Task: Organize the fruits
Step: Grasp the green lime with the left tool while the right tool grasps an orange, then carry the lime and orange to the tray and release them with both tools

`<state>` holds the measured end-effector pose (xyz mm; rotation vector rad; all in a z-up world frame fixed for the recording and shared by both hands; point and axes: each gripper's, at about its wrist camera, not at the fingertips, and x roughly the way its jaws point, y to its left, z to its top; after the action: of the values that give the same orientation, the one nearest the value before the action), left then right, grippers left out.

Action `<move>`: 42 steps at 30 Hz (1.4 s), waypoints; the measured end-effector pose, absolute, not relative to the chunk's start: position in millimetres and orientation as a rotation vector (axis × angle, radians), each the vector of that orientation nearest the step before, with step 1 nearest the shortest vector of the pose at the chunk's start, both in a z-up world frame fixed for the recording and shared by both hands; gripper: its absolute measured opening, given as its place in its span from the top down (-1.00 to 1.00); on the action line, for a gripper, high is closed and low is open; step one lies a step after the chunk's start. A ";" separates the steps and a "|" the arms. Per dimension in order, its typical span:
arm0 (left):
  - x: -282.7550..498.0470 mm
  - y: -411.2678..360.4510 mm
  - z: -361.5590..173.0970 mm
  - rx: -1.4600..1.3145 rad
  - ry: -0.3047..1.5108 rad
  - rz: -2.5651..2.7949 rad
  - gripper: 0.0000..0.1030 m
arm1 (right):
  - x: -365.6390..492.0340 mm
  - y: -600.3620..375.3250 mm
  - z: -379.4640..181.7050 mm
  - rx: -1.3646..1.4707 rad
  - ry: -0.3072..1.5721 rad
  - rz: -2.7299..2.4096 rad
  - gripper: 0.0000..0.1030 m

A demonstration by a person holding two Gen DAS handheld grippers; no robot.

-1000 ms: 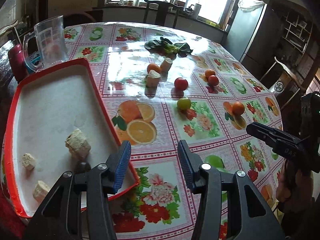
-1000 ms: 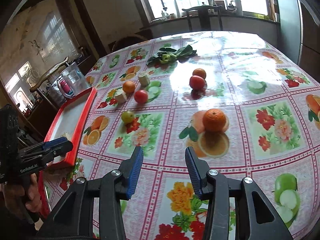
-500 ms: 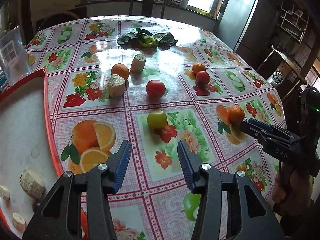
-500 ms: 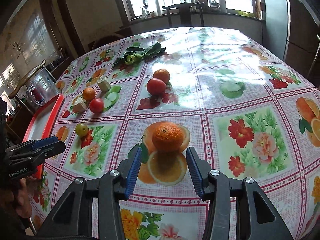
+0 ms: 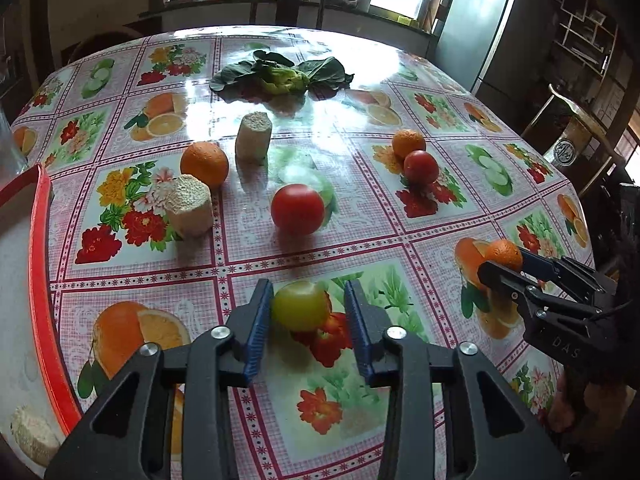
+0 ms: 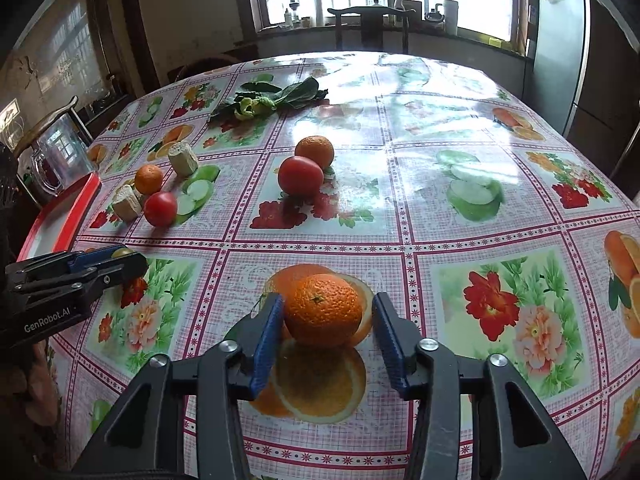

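Fruits lie scattered over the flowered tablecloth (image 5: 400,92). Low in the centre of the left wrist view, a yellow-green fruit (image 5: 301,306) sits between the spread blue pads of the left gripper (image 5: 308,320), which is released, with the left pad just beside the fruit and a gap on the right. Low in the centre of the right wrist view, an orange (image 6: 323,309) sits between the parted pads of the right gripper (image 6: 326,338), also released and not pressing it. Higher in the left view lie a red tomato (image 5: 297,209), another orange (image 5: 204,164) and two pale corn-like chunks (image 5: 189,211). A red-rimmed tray (image 5: 38,280) runs along the left edge.
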<state>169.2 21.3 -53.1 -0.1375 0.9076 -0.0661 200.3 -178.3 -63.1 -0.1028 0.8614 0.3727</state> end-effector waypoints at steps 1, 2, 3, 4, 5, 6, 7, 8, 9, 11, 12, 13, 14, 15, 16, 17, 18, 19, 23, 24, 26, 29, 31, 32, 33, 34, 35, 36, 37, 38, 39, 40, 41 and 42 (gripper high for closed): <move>169.2 22.8 -53.2 -0.137 0.907 -0.061 0.53 | 199.6 -178.1 -62.3 -0.100 0.860 0.372 0.29; 169.0 25.4 -53.1 -0.151 0.908 -0.069 0.53 | 198.7 -178.1 -61.6 -0.096 0.862 0.373 0.29; 168.0 28.0 -52.9 -0.167 0.909 -0.075 0.54 | 197.0 -177.5 -60.8 -0.093 0.862 0.378 0.29; 166.1 29.7 -52.5 -0.173 0.910 -0.076 0.54 | 194.6 -176.6 -59.7 -0.089 0.862 0.386 0.29; 163.7 30.7 -51.8 -0.173 0.909 -0.074 0.54 | 191.3 -175.5 -58.1 -0.081 0.862 0.399 0.29; 160.2 32.1 -50.9 -0.173 0.905 -0.072 0.54 | 187.8 -174.8 -56.2 -0.071 0.862 0.413 0.29; 156.2 33.8 -49.7 -0.180 0.900 -0.073 0.54 | 184.4 -173.4 -54.2 -0.061 0.862 0.427 0.29; 152.3 35.9 -48.7 -0.190 0.897 -0.074 0.54 | 180.6 -171.9 -52.1 -0.050 0.862 0.442 0.29; 148.1 37.5 -47.6 -0.198 0.894 -0.075 0.54 | 177.0 -170.5 -50.0 -0.040 0.862 0.455 0.29; 138.1 40.5 -44.6 -0.210 0.885 -0.076 0.54 | 169.8 -166.1 -46.5 -0.024 0.864 0.483 0.29; 133.1 42.0 -42.9 -0.216 0.880 -0.075 0.54 | 166.2 -163.1 -45.1 -0.022 0.865 0.495 0.29; 128.0 43.2 -41.3 -0.220 0.877 -0.076 0.54 | 162.5 -159.9 -43.7 -0.023 0.864 0.505 0.29; 123.3 43.9 -39.5 -0.222 0.872 -0.078 0.54 | 158.3 -156.6 -42.6 -0.025 0.862 0.515 0.29; 118.9 44.6 -37.7 -0.221 0.867 -0.078 0.54 | 154.4 -153.3 -41.2 -0.026 0.861 0.526 0.29; 113.8 45.2 -36.1 -0.221 0.861 -0.077 0.54 | 151.5 -150.4 -39.9 -0.026 0.860 0.536 0.29; 109.3 46.2 -34.9 -0.222 0.857 -0.079 0.54 | 147.9 -147.7 -38.4 -0.027 0.858 0.545 0.29; 104.8 46.7 -33.7 -0.221 0.853 -0.082 0.54 | 144.3 -144.6 -37.3 -0.030 0.856 0.553 0.29; 100.4 47.5 -32.6 -0.219 0.849 -0.081 0.54 | 141.2 -141.2 -36.4 -0.035 0.856 0.560 0.29; 84.8 50.8 -27.3 -0.217 0.831 -0.081 0.54 | 130.2 -130.4 -33.7 -0.040 0.861 0.595 0.29; 81.8 52.3 -25.9 -0.220 0.827 -0.082 0.54 | 127.7 -127.5 -32.9 -0.042 0.863 0.603 0.29; 75.1 55.8 -23.6 -0.228 0.820 -0.083 0.54 | 123.3 -121.6 -31.3 -0.041 0.864 0.623 0.29; 64.3 62.2 -20.8 -0.238 0.807 -0.074 0.54 | 116.5 -112.3 -28.7 -0.049 0.862 0.647 0.29; 57.8 67.2 -20.0 -0.245 0.801 -0.063 0.54 | 113.2 -106.6 -27.2 -0.050 0.863 0.663 0.29; 54.4 70.1 -19.8 -0.249 0.798 -0.056 0.54 | 111.6 -103.8 -26.5 -0.047 0.864 0.672 0.29; 51.6 73.2 -19.8 -0.252 0.795 -0.049 0.54 | 109.8 -101.2 -25.8 -0.046 0.864 0.680 0.29; 49.1 76.5 -19.9 -0.256 0.794 -0.043 0.54 | 107.7 -98.3 -24.7 -0.047 0.863 0.688 0.29; 46.1 79.4 -19.8 -0.261 0.792 -0.038 0.54 | 105.5 -95.7 -23.8 -0.048 0.862 0.695 0.29; 43.2 82.5 -19.7 -0.266 0.790 -0.032 0.54 | 102.9 -92.6 -22.5 -0.050 0.860 0.703 0.29; 40.6 85.6 -19.8 -0.270 0.789 -0.027 0.54 | 100.9 -89.6 -21.6 -0.054 0.859 0.711 0.29; 37.9 88.7 -19.7 -0.273 0.787 -0.022 0.54 | 98.7 -86.4 -20.9 -0.059 0.857 0.718 0.29; 35.2 91.7 -19.4 -0.275 0.784 -0.016 0.54 | 96.7 -83.4 -20.6 -0.062 0.857 0.724 0.29; 32.3 94.9 -18.9 -0.277 0.780 -0.009 0.54 | 94.8 -80.0 -20.2 -0.066 0.858 0.732 0.29; 29.1 97.9 -18.4 -0.278 0.776 -0.003 0.54 | 92.9 -77.1 -20.0 -0.070 0.859 0.740 0.29; 26.4 100.7 -17.9 -0.279 0.772 0.003 0.54 | 91.6 -74.1 -19.9 -0.072 0.861 0.747 0.29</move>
<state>26.4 100.7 -17.9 -0.2794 0.7718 0.0031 91.6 -74.1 -19.9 -0.0720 0.8613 0.7472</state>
